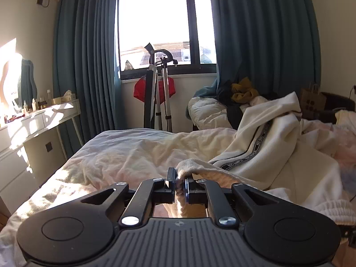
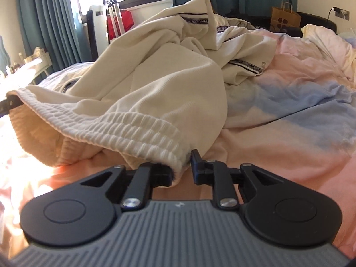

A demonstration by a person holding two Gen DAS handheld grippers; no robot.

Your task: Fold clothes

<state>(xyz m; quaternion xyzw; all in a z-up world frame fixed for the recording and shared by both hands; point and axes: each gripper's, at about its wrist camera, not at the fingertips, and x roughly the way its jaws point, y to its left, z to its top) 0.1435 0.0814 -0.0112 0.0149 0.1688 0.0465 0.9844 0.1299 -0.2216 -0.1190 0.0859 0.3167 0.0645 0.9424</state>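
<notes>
The left tongs (image 1: 179, 183) are clamped tight on the ribbed waistband of the cream sweatpants (image 1: 262, 146), which trail off to their right across the bed (image 1: 124, 151). The right tongs (image 2: 181, 170) sit slightly apart, the waistband's other end between them, pads not clearly pressing it.

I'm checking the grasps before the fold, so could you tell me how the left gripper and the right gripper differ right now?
The left gripper is clamped shut on the cream trousers' waistband; the right gripper stands partly open, with the waistband's end between its fingers. The left lifts its corner off the bed; the right's end lies low. Both work the same waistband.
</notes>
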